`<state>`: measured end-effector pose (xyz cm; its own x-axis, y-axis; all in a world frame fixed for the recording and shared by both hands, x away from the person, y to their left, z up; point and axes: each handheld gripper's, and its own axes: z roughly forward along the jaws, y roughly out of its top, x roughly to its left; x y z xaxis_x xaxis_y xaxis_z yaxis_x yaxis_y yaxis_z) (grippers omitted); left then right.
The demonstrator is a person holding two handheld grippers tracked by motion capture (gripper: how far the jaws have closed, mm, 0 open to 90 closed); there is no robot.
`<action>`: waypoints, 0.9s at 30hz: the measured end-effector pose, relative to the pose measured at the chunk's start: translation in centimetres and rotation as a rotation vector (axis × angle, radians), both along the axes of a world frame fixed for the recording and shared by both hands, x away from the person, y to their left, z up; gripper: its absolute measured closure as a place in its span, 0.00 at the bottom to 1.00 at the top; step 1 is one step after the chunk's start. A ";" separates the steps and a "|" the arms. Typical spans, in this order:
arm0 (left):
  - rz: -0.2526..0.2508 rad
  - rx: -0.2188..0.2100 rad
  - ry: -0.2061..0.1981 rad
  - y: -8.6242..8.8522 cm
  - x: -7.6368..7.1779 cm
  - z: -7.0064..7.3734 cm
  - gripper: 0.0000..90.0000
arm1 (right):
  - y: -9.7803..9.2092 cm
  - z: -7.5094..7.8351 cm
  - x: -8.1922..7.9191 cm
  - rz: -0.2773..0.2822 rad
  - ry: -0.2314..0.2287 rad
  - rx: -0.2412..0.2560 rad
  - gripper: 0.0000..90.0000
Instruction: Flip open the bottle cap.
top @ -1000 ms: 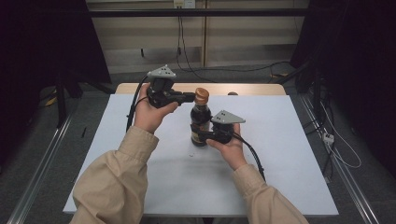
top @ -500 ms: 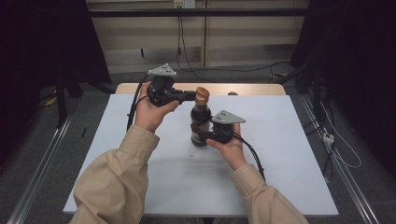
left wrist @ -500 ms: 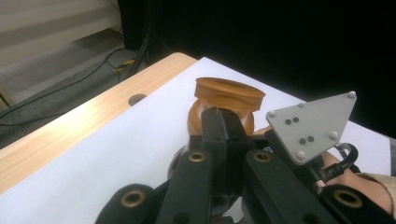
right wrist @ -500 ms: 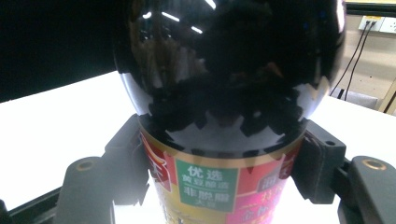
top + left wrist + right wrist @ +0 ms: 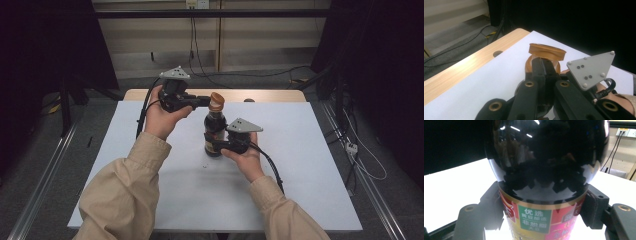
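Right claw (image 5: 216, 146) clamped on the labelled lower body of a dark bottle (image 5: 214, 131), which stands upright near the middle of the white worktop (image 5: 310, 165); both jaws press the label sides in the right gripper view. Farther off, left claw (image 5: 206, 101) reaches in from the left, jaws pinched nearly together on the brown cap (image 5: 547, 51), which sits tilted at the bottle's neck.

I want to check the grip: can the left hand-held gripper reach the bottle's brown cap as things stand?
Probably yes: the left hand-held gripper is already at the brown cap, its jaws closed on it, while the right hand-held gripper holds the bottle upright.
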<state>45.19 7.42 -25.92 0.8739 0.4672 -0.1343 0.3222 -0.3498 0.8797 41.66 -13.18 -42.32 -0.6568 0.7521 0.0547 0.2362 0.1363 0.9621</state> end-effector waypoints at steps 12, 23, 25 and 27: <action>-0.001 0.004 0.001 -0.2 0.1 0.4 1.00 | 0.0 0.0 0.0 -0.005 -0.001 -0.005 0.35; -0.004 0.007 -0.005 -0.6 0.3 1.1 1.00 | 0.1 0.0 -0.1 -0.006 -0.001 -0.009 0.35; -0.007 0.007 -0.005 -0.8 0.3 1.1 1.00 | 0.1 0.0 -0.1 -0.006 -0.001 -0.009 0.35; -0.008 0.010 -0.007 -1.0 0.4 1.1 1.00 | 0.1 0.0 -0.1 -0.006 -0.001 -0.009 0.35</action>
<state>45.55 6.44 -24.80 0.8787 0.4611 -0.1233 0.3128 -0.3612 0.8785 41.56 -13.10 -42.28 -0.6526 0.7562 0.0478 0.2363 0.1433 0.9610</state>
